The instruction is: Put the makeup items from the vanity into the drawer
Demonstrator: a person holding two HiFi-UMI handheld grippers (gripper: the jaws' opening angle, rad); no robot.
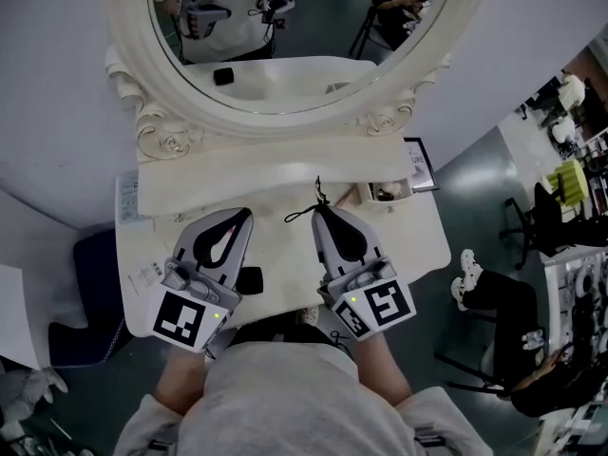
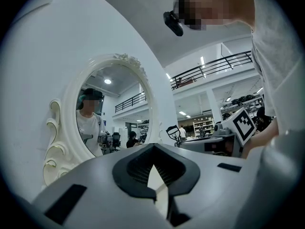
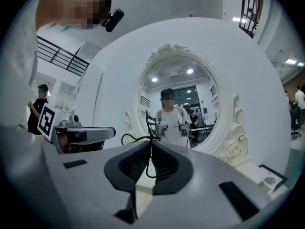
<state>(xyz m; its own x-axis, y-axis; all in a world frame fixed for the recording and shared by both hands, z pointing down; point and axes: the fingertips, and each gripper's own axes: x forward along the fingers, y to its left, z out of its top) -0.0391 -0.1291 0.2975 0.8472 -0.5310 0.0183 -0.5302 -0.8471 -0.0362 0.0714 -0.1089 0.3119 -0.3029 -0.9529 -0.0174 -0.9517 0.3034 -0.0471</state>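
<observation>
Grey plastic left claw (image 1: pixel 243 215): lower left of the frame, shut on nothing, seemingly idle while the other carries.
Grey right claw (image 1: pixel 318 208): pinches a black wire eyelash curler (image 1: pixel 317 196) mid-frame, clear of the surface, probably bound for the drawer.
Small flat black case (image 1: pixel 250 279): lies on the white table (image 1: pixel 280 255), untaken.
Small white open box (image 1: pixel 385 192): right of the curler, possibly the drawer.
Room: oval white-framed mirror (image 1: pixel 294 112), grey wall.

Dim, cool overhead light; soft shadows; fisheye warping and black corners in both gripper views.
</observation>
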